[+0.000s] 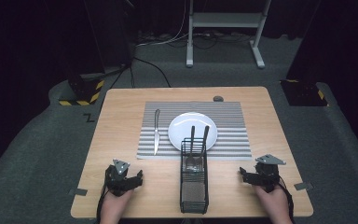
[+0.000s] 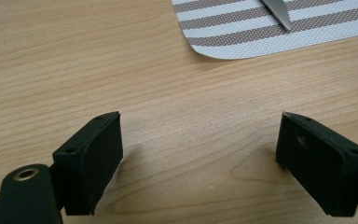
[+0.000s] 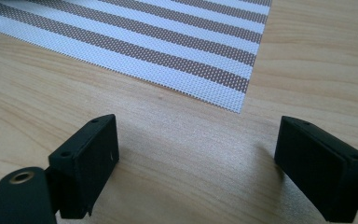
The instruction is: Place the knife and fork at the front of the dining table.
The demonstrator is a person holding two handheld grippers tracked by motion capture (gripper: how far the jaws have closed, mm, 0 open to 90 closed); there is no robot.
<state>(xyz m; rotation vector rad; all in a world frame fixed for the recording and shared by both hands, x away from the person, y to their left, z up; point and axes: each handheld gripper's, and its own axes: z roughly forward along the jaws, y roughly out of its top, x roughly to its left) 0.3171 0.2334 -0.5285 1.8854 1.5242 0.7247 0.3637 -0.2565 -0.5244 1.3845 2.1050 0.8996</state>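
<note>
Two grippers down at the near edge of a wooden table point(image 1: 121, 140), one at each side. Far left: the left gripper point(image 1: 129, 179), held in a hand point(image 1: 116, 205), jaws spread wide over bare wood and grasping nothing — in the left gripper view point(image 2: 200, 158), a rounded corner of the striped placemat point(image 2: 242, 32) and the tip of a knife point(image 2: 279, 11) ahead. On the mat's left part, that knife point(image 1: 156, 131) lying lengthwise, just beside a white plate point(image 1: 179, 128) at the mat's middle. In front of the plate, a black wire caddy point(image 1: 194, 191) standing on the near table, with two dark-handled utensils point(image 1: 198, 140) leaning out toward the plate; which kind, too small to tell. Behind the mat, a small dark round thing point(image 1: 218, 98) on the wood. Far right: the right gripper point(image 1: 248, 175), likewise released — jaws well apart over wood, the mat's near corner point(image 3: 205, 70) ahead in the right gripper view point(image 3: 196, 158).
</note>
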